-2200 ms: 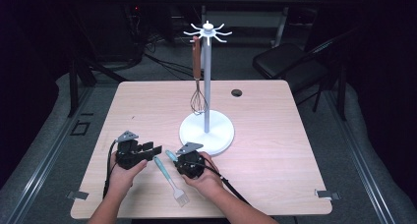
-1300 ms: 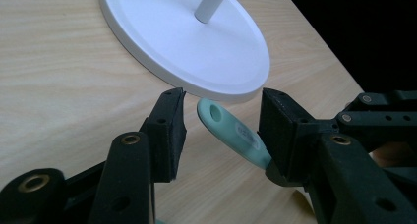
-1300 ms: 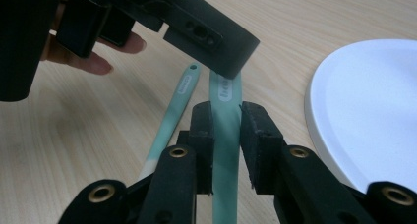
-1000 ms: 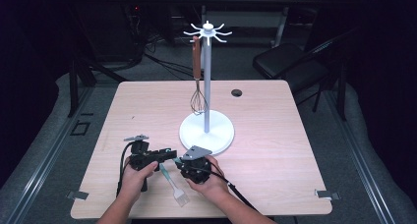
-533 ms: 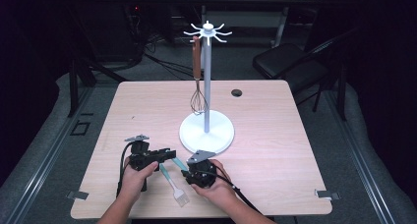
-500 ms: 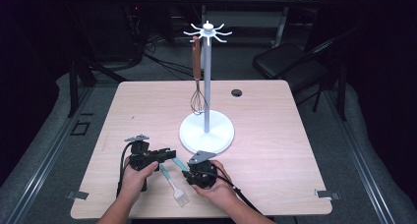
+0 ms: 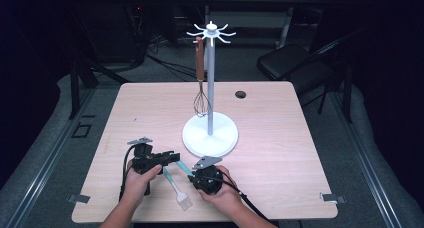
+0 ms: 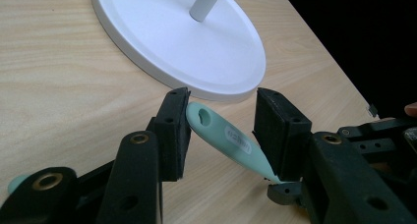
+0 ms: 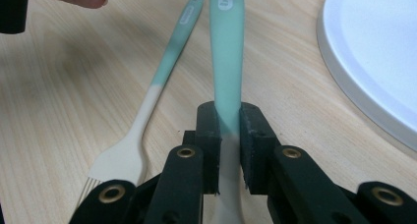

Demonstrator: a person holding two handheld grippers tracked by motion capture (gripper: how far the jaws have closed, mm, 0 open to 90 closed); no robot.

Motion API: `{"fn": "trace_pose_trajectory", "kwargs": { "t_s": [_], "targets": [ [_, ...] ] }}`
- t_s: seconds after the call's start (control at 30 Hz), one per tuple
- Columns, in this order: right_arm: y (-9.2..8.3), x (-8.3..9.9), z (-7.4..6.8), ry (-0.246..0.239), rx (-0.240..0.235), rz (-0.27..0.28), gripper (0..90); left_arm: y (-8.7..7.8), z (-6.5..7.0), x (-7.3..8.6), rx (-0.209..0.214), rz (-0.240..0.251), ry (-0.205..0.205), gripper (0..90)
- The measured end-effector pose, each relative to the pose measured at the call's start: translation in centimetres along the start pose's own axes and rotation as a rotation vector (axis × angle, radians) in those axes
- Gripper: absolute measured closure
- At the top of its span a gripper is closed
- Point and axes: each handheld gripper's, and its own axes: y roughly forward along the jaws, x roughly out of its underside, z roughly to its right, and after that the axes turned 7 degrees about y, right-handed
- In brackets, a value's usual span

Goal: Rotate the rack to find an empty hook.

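A: Where is the slim mint-green silicone-handled utensil (image 9: 226,52) now?
B: Near the front edge of the pale wooden desk (image 7: 300,138), just before the round white base of the utensil stand (image 7: 210,134). The right claw (image 9: 228,135) is pinching it low on the handle, jaws pressed against both sides.
A: And the left claw (image 8: 221,130)?
B: Spread, one jaw on either side of the handle's hanging-hole end. Whether a pad touches it, I cannot tell.
A: How will it handle?
B: Light, I'd judge, and somewhat bendy. The smooth handle may slip or swivel in a pinch, so grip the flat faces squarely, close to the hole.
A: Anything else nearby?
B: A mint-and-cream silicone basting brush (image 7: 176,188) lies just beside it, and a wooden-handled wire whisk (image 7: 201,83) hangs from the stand.
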Motion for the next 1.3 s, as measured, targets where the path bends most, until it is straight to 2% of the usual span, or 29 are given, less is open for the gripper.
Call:
{"fn": "trace_pose_trajectory", "kwargs": {
  "t_s": [0.17, 0.47, 0.83, 1.07, 1.3],
  "targets": [
    [-0.1, 0.0, -0.1, -0.003, -0.003, 0.020, 80.2, 0.0, 0.1, 0.0, 0.003, 0.003, 0.006, 56.3],
    [-0.1, -0.3, -0.1, 0.026, -0.014, 0.062, 80.2, 0.6, 0.6, 0.2, 0.022, -0.006, 0.006, 55.0],
    [-0.2, -0.6, 0.3, 0.076, -0.020, 0.100, 80.2, 1.3, 1.6, 0.4, 0.057, -0.021, 0.027, 58.3],
    [-0.2, -0.7, 0.3, 0.077, -0.011, 0.109, 80.1, 1.7, 2.2, 0.5, 0.050, -0.018, 0.052, 65.7],
    [-0.4, -0.7, 0.4, 0.073, -0.008, 0.105, 80.1, 1.7, 2.4, 0.5, 0.052, -0.008, 0.053, 68.4]
  ]
}}
